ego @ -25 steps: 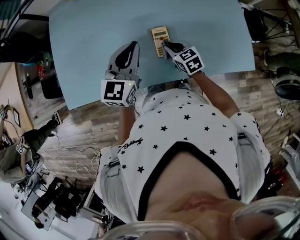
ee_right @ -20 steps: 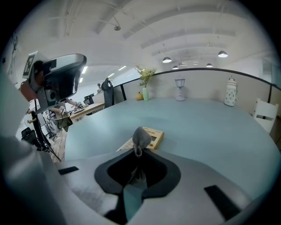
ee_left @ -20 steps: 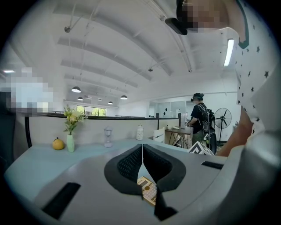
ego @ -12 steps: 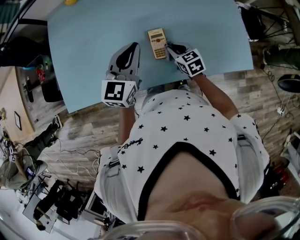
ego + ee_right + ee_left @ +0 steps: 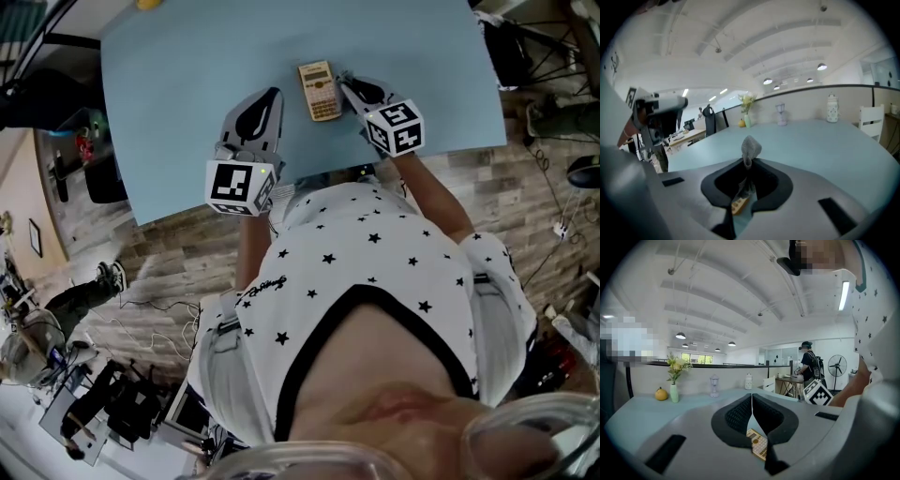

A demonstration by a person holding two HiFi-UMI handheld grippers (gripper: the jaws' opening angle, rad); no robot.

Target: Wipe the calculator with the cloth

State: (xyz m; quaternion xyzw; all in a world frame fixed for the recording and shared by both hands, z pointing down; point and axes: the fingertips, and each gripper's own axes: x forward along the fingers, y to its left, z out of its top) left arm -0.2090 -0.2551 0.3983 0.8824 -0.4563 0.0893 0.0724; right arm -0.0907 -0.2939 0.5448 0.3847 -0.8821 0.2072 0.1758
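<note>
Pale blue table [image 5: 187, 84] is filling the head view, with wood-look floor below its near edge.

- Left gripper [image 5: 270, 94] is hovering nearest the person, to the left of the calculator [image 5: 320, 91]. Its jaws are pressing together with nothing between them.
- Right gripper [image 5: 352, 86] is sitting just right of the calculator. Its jaws are pinching a small grey cloth [image 5: 751, 147], and a limp tuft is poking out past the tips.
- Calculator is lying flat, face up, near the table's front edge, between the two grippers.
- Vase [image 5: 674, 392] and an orange fruit [image 5: 661, 393] are standing at the far end, well apart.

Judgement: the calculator is looking light, stiff and smooth-backed, so it is probably going to skate under wiping. Bracing its long side edges, off the keys, seems safest. The cloth is soft and will fold easily.
</note>
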